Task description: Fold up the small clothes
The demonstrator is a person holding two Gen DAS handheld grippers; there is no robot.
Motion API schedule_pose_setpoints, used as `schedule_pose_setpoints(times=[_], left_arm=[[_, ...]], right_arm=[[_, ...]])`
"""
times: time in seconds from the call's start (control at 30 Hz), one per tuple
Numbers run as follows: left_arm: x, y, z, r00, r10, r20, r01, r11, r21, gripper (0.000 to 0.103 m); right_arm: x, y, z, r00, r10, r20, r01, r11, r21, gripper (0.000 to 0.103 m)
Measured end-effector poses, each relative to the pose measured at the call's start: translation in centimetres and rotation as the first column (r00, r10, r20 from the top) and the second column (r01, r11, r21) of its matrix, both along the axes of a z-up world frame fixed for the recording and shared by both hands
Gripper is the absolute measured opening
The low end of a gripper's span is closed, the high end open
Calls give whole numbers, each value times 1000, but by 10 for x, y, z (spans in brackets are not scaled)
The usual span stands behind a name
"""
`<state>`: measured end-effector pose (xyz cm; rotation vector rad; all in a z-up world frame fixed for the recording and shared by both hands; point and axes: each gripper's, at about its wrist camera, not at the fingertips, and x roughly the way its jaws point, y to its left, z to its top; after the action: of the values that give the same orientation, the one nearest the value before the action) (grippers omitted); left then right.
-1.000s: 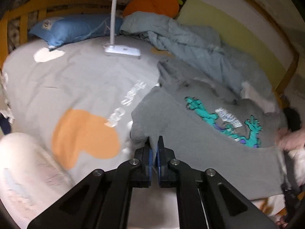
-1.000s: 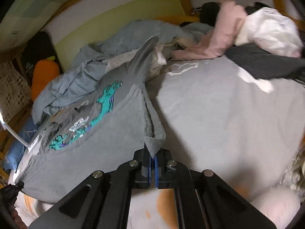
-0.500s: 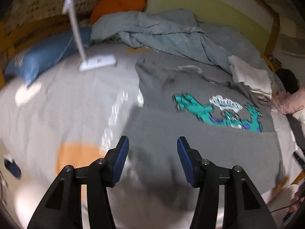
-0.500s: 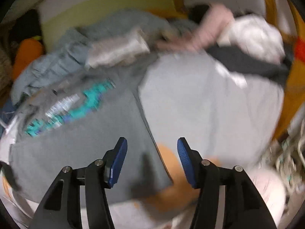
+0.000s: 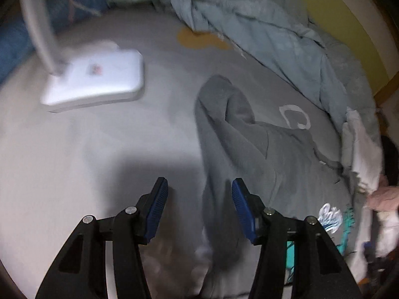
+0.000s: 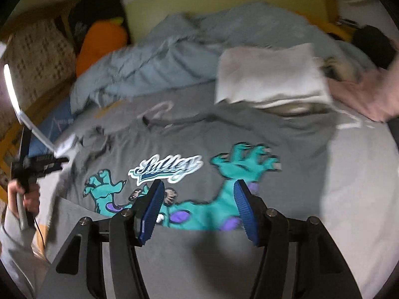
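A grey T-shirt [image 6: 199, 139] with a teal monster print [image 6: 239, 169] lies on the grey bed sheet, its lower part folded up over the bottom of the print. My right gripper [image 6: 198, 208] is open and empty just above the fold. In the left wrist view the shirt's crumpled left sleeve [image 5: 229, 129] lies ahead. My left gripper [image 5: 199, 209] is open and empty, its right finger over the shirt's left edge. The left gripper also shows at the far left of the right wrist view [image 6: 37, 164].
A white desk lamp base [image 5: 94, 77] stands on the sheet at the left. A light blue duvet [image 5: 269, 32] is bunched at the back. A folded white garment [image 6: 269, 79] and a pink garment [image 6: 366, 94] lie behind the shirt. An orange plush [image 6: 99, 42] lies far left.
Both grippers have let go of the shirt's hem and opened. The hem now lies folded up over the print. The left gripper has moved forward towards the sleeve.
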<state>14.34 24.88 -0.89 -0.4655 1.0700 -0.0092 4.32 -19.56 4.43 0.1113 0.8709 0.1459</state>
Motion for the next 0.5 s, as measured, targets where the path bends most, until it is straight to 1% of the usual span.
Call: schedule_pose_setpoints(times=[0.07, 0.13, 0.17, 0.2, 0.23, 0.27, 0.3, 0.33, 0.37, 0.4, 0.43, 0.47, 0.5], left_arm=[[9, 5, -12, 1000, 5, -9, -6, 999, -54, 51], [13, 5, -14, 1000, 7, 12, -6, 998, -59, 49], [14, 1, -12, 1000, -4, 13, 4, 999, -41, 41], [15, -4, -9, 999, -26, 24, 26, 999, -30, 27], [18, -7, -7, 998, -41, 37, 43, 999, -32, 21], [20, -10, -5, 998, -51, 47, 53, 998, -36, 8], [21, -15, -2, 996, -60, 65, 62, 997, -34, 3], [23, -21, 1, 993, -71, 93, 74, 997, -31, 3], [20, -30, 7, 987, -97, 124, 99, 995, -7, 3], [17, -43, 14, 979, -146, 144, 142, 989, 38, 3], [9, -64, 23, 959, -236, 159, 220, 969, 113, 3], [-3, -85, 31, 933, -324, 157, 295, 938, 180, 3], [-15, -105, 35, 906, -397, 145, 361, 906, 223, 3]], right_arm=[[16, 20, -20, 998, 6, -58, -9, 998, -61, 59], [21, 32, -33, 997, 7, -77, -16, 994, -111, 59], [21, 38, -39, 997, 4, -81, -15, 990, -139, 59], [22, 42, -44, 996, 1, -85, -14, 988, -154, 59], [22, 44, -48, 996, -1, -94, -15, 987, -162, 59], [20, 44, -52, 995, 3, -104, -20, 986, -164, 59], [19, 44, -54, 994, 7, -110, -25, 986, -166, 59], [18, 44, -56, 994, 11, -113, -30, 984, -173, 59], [17, 44, -58, 994, 8, -110, -29, 982, -185, 59], [17, 43, -59, 994, 5, -105, -25, 980, -195, 59], [17, 42, -60, 995, -1, -101, -20, 979, -204, 59], [15, 40, -60, 995, -4, -100, -16, 979, -202, 59], [15, 37, -59, 995, -6, -100, -14, 981, -193, 59]])
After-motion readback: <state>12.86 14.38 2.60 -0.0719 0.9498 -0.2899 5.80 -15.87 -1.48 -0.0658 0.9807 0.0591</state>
